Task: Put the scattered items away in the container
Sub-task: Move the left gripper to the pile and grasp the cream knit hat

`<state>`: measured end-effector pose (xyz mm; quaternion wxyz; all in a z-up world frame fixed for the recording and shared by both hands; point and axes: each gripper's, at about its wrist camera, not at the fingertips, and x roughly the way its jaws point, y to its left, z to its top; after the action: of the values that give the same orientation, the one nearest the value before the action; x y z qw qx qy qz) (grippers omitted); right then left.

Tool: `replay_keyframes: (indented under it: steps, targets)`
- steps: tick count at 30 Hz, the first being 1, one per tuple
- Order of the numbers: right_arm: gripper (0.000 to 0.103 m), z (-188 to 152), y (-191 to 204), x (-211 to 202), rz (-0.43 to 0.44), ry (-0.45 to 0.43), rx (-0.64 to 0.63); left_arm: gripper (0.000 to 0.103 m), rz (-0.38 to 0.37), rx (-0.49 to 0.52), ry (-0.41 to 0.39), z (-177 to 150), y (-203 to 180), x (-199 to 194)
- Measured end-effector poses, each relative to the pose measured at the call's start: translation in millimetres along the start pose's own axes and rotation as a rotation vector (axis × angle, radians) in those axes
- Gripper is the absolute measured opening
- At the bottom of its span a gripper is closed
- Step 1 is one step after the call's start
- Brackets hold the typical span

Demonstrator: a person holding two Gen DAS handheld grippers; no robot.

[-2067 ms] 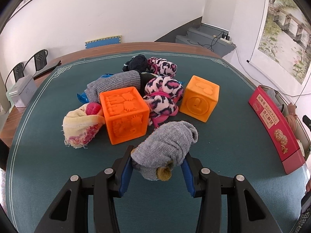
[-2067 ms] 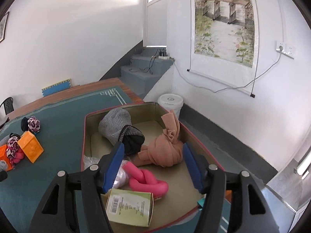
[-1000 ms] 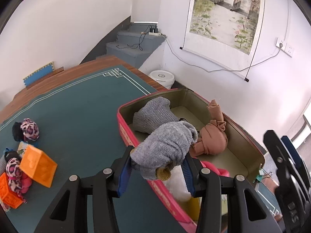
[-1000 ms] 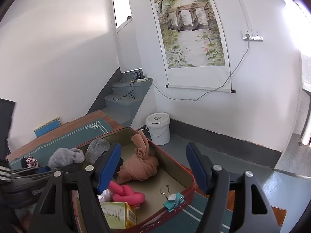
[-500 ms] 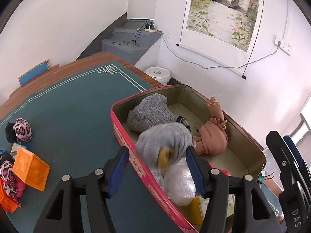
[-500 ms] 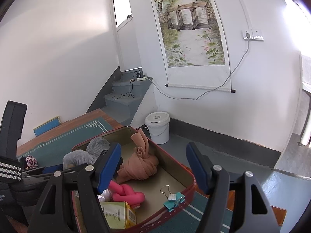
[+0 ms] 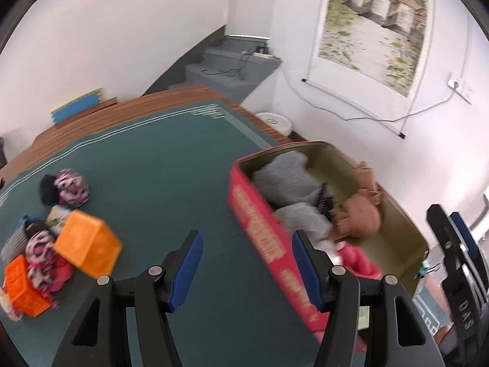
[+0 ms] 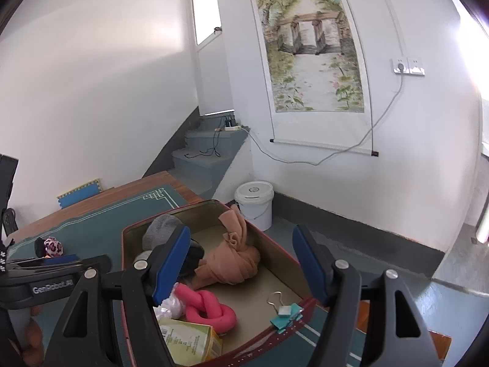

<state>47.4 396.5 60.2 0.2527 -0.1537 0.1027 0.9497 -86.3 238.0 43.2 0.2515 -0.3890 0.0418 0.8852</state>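
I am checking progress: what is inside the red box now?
Inside the red box: grey socks, a tan cloth bundle, a pink knotted tube, a green carton and a teal binder clip. Anything beneath them is hidden.

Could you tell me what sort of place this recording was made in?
Probably a room in a home or small office: a scroll painting hangs on the white wall, grey stairs rise in the corner, and a wooden table carries a green mat.

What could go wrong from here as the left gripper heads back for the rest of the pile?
1. The red tin sits near the table's corner edge; a bump from either gripper could push it off.
2. The orange cube leans against the leopard-print socks, so grabbing one may drag the other.
3. The tin already looks crowded, so later items could spill over the rim.
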Motion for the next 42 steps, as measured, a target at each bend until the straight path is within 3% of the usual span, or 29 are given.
replay_keyframes:
  steps: [7, 19, 26, 30, 37, 42]
  targets:
    - [0.073, -4, 10, 0, 0.021, -0.001, -0.036, 0.062, 0.103, -0.086, -0.011, -21, 62, -27]
    - [0.073, -11, 23, 2, 0.024, 0.001, -0.104, 0.062, 0.278, -0.299, -0.065, -74, 212, -99]
    - [0.073, -15, 31, 5, 0.022, 0.007, -0.150, 0.062, 0.351, -0.419, -0.044, -110, 290, -107]
    - [0.073, -17, 33, 7, 0.017, 0.013, -0.163, 0.062, 0.335, -0.456, -0.023, -114, 310, -95]
    - [0.073, -18, 35, 9, 0.022, 0.018, -0.174, 0.062, 0.308, -0.356, -0.018, -100, 301, -80]
    - [0.074, -18, 36, 9, 0.027, 0.015, -0.181, 0.062, 0.282, -0.338, -0.035, -98, 299, -73]
